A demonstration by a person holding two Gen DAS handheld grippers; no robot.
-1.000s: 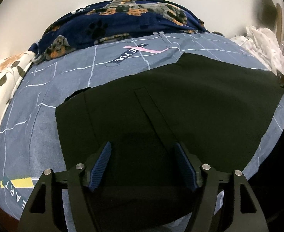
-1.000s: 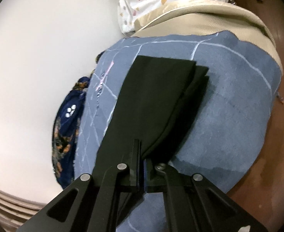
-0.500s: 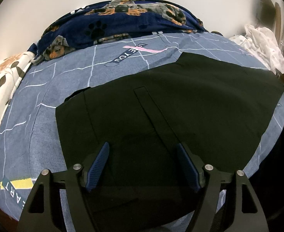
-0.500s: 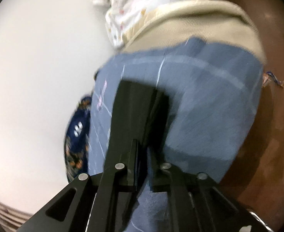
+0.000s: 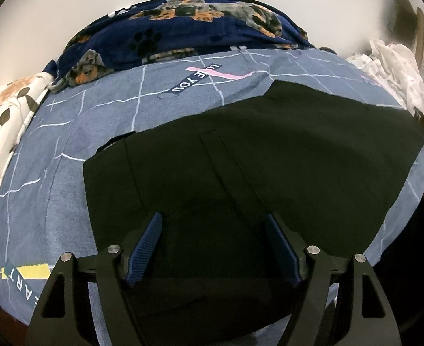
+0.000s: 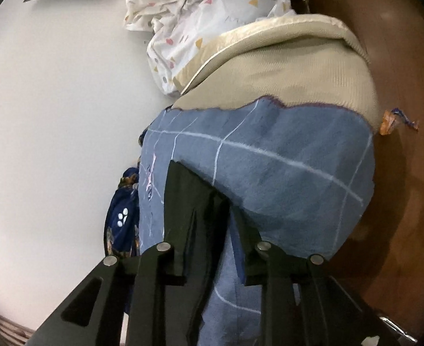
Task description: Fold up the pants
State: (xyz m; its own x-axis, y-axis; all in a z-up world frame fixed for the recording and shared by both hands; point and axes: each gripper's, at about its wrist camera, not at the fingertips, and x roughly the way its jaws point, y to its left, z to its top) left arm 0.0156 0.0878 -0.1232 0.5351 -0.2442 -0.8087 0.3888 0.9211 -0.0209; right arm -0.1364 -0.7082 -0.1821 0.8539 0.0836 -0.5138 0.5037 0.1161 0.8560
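Black pants (image 5: 269, 155) lie flat and folded on a blue grid-patterned bed sheet (image 5: 67, 150). My left gripper (image 5: 213, 225) is open and hovers low over the near part of the pants, its blue-padded fingers (image 5: 151, 236) apart and holding nothing. My right gripper (image 6: 212, 216) is open at the side edge of the bed. The pants' edge (image 6: 183, 190) lies beside its left finger, with blue sheet (image 6: 284, 178) showing between the fingers.
A navy dog-print blanket (image 5: 183, 28) is bunched at the far side by the wall. A white spotted cloth (image 5: 1, 121) lies left. A crumpled white patterned sheet (image 6: 200, 14) and beige mattress (image 6: 284, 66) lie at the bed's end. Brown floor (image 6: 399, 173) lies beyond.
My right gripper was shut on the pants' edge; it has opened, let the cloth go and swung toward the bed's end. My left gripper has stayed open and nearly still.
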